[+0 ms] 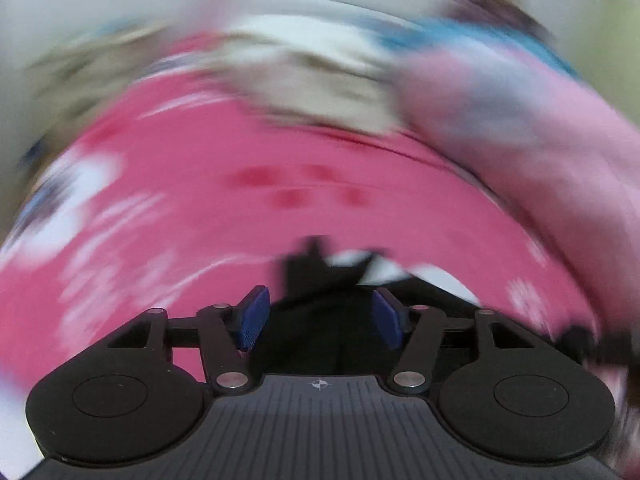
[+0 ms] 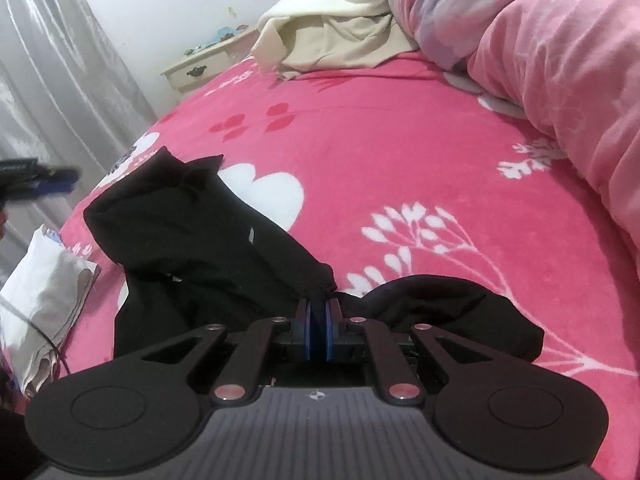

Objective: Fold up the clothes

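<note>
A black garment (image 2: 192,232) lies crumpled on the pink flowered bed cover (image 2: 380,140), spread left and right of my right gripper (image 2: 318,306). That gripper is shut, its blue pads pinching a bunched fold of the black cloth at their tips. The left wrist view is heavily blurred. There my left gripper (image 1: 320,312) stands open, its blue pads (image 1: 254,316) well apart, and the black garment (image 1: 312,280) shows dark beyond the gap without being pressed. In the right wrist view the left gripper (image 2: 52,178) appears blurred at the left edge, above the bed's side.
A rolled pink duvet (image 2: 560,60) fills the bed's right side. A cream blanket (image 2: 332,36) is heaped at the far end. A cream nightstand (image 2: 200,66) and grey curtain (image 2: 48,80) stand to the left. A white bag (image 2: 44,292) lies beside the bed.
</note>
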